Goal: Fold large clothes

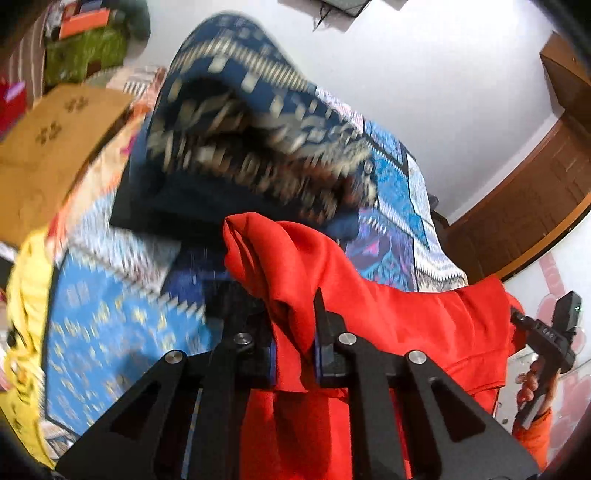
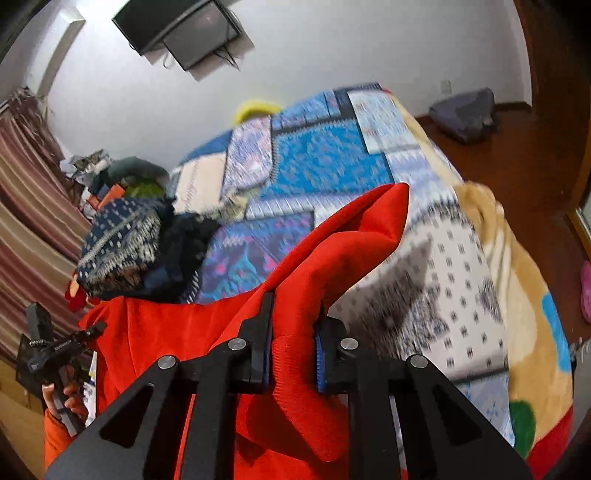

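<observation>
Both the left gripper (image 1: 295,332) and right gripper (image 2: 293,332) pinch the red garment (image 1: 406,325) – strung between them above the bed (image 2: 332,162) at twelve o'clock – and a thin fold could slip free.

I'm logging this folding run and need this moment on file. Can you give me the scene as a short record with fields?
garment: red cloth, bunched, stretched between both grippers
left gripper: shut on red cloth
right gripper: shut on red cloth
surface: bed with blue patterned bedspread
other clothes: dark blue patterned pile on the bed beyond the red cloth
room: TV on the white wall, wooden floor
image quality: background blurred
</observation>
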### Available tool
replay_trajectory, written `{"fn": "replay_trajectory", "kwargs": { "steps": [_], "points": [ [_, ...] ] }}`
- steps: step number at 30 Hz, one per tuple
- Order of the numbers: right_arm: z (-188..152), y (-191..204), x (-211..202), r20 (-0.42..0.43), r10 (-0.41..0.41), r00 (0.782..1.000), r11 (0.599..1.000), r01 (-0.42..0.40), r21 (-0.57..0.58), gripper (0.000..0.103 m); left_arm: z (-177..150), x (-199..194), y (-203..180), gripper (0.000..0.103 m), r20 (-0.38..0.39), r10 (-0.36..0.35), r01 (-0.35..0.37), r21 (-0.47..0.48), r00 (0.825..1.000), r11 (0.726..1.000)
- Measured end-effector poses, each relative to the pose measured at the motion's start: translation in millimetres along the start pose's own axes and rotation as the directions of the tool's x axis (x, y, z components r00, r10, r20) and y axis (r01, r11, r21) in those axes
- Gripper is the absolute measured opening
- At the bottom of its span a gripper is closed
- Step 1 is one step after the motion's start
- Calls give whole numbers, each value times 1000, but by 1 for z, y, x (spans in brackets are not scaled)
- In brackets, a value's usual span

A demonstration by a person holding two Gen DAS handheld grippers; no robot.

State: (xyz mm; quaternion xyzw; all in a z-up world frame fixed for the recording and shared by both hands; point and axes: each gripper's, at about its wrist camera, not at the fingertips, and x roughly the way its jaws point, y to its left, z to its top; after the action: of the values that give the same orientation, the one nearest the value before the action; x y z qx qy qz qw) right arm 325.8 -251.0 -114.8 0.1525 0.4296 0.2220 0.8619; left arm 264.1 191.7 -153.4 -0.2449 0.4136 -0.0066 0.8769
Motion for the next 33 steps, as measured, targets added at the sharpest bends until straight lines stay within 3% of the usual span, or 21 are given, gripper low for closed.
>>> {"fn": "replay_trajectory", "kwargs": {
  "steps": [3,6,12,18,25,29,33],
  "points": [
    [8,5,2,27,2,1000,1000,-2,-3,15,13,3,-3,13,20,51,-51,23,999,998],
    [11,7,16,35,-46,998,998,47,-30,15,18,9,10,13,16,90,-91,32,996,995],
    [6,-14,65,-70,-161,984,986,158,-47,15,5,47,36,13,-48,153,-152,10,987,988],
    [0,-34,82,-173,-201,964,980,196,-45,19,-13,90,62,20,-171,186,-193,-22,967,981],
    [-11,-21,59,-164,-289,943,950,261,-170,26,-26,81,45,25,-154,283,-271,90,947,958],
    [-15,-16,31,-128,-274,953,951,249,-182,26,-32,64,31,25,-131,322,-301,159,938,940],
    [-19,-11,2,-107,-230,967,963,210,-172,31,-42,34,20,30,-106,317,-294,192,942,936]
  ]
}}
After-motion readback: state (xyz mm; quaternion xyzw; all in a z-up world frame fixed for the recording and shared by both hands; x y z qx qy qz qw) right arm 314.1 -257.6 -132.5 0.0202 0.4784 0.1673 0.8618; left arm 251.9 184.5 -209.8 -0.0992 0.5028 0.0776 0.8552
